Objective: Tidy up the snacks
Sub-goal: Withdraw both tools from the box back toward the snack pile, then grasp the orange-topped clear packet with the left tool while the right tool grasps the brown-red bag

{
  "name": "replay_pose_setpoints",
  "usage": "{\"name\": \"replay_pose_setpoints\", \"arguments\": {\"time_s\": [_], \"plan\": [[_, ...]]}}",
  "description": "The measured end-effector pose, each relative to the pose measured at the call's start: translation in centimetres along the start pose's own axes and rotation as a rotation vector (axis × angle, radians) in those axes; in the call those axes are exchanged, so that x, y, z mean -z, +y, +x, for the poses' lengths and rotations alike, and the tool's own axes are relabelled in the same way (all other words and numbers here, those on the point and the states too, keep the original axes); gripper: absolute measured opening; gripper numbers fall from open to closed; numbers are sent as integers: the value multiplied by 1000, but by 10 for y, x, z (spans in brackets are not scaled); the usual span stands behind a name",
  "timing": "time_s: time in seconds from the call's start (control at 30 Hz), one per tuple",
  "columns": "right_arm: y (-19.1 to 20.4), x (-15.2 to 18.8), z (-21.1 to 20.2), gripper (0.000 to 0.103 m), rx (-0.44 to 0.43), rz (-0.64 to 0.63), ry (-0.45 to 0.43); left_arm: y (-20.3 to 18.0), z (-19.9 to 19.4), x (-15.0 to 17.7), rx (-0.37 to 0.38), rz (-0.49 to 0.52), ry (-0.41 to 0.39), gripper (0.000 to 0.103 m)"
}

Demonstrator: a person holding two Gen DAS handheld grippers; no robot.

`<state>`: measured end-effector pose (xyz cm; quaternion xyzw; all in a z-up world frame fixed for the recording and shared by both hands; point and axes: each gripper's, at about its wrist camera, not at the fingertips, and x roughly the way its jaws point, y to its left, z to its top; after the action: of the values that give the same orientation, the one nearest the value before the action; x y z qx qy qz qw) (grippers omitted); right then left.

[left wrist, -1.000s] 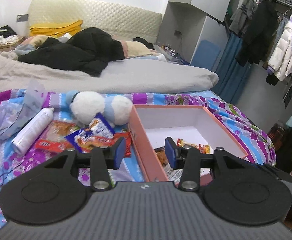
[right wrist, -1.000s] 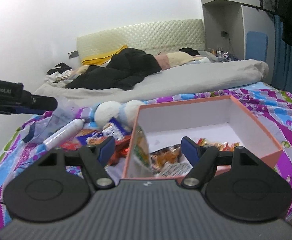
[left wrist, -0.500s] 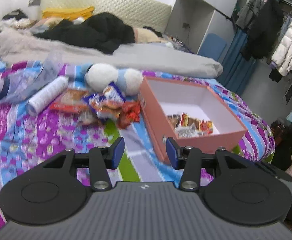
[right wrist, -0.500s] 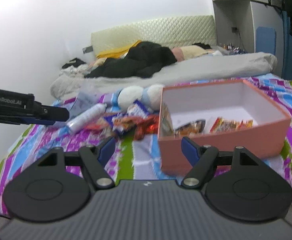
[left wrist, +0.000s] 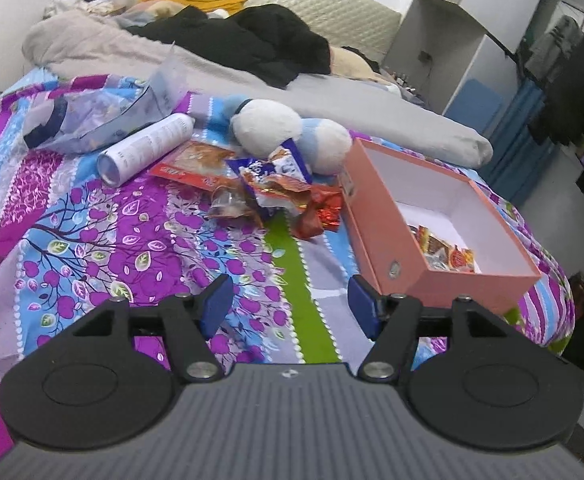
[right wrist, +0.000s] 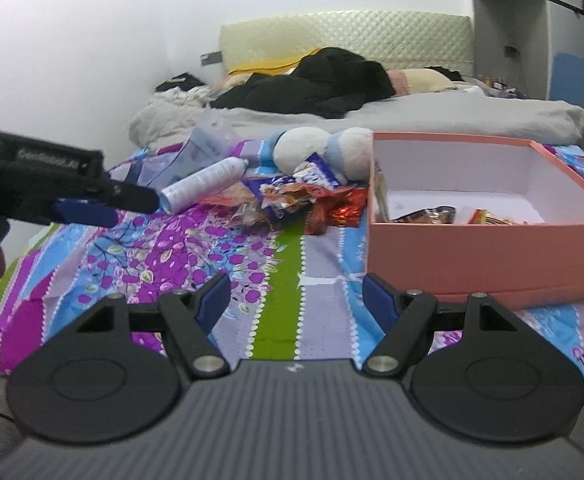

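**Grippers Hover Empty Over Snack-Strewn Bed**

Fingers of the left gripper (left wrist: 290,306) stand spread, its jaws having just been opening with nothing between them; the right gripper (right wrist: 295,298) is likewise wide and empty. Loose snack packets (left wrist: 280,184) lie heaped on the patterned bedspread (left wrist: 132,248), just beside the pink box (left wrist: 387,240), which holds a few more.

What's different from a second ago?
Both grippers backed away from the box. The left gripper has just been opening its jaws, nothing between them; the right gripper kept open and empty. Snack pile and box contents stayed put.
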<state>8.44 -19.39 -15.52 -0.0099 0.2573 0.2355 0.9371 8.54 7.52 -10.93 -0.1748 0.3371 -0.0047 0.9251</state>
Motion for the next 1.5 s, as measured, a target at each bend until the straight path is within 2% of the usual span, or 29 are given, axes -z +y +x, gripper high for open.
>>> {"name": "replay_pose_setpoints", "arguments": {"time_s": [0.37,0.47,0.6,0.93,1.23,1.33,1.4,1.5], "plan": [[19,-19,72,69,-11,-82,5,49,83,-24,15,-92,8,69],[22,-22,98,62,8,-101,7,60,113,-36,21,-89,17,69],[21,-27,133,58,35,-114,16,71,155,-49,17,-77,43,69],[10,-34,213,53,108,-107,54,90,237,-71,11,-107,85,74],[3,-36,263,51,151,-114,85,94,275,-76,15,-97,71,74],[-1,-35,274,41,155,-98,99,99,283,-74,33,-119,80,72],[-2,-35,280,35,141,-81,111,101,286,-73,45,-130,84,66],[0,-36,281,32,135,-80,116,103,282,-71,50,-142,72,60]]}}
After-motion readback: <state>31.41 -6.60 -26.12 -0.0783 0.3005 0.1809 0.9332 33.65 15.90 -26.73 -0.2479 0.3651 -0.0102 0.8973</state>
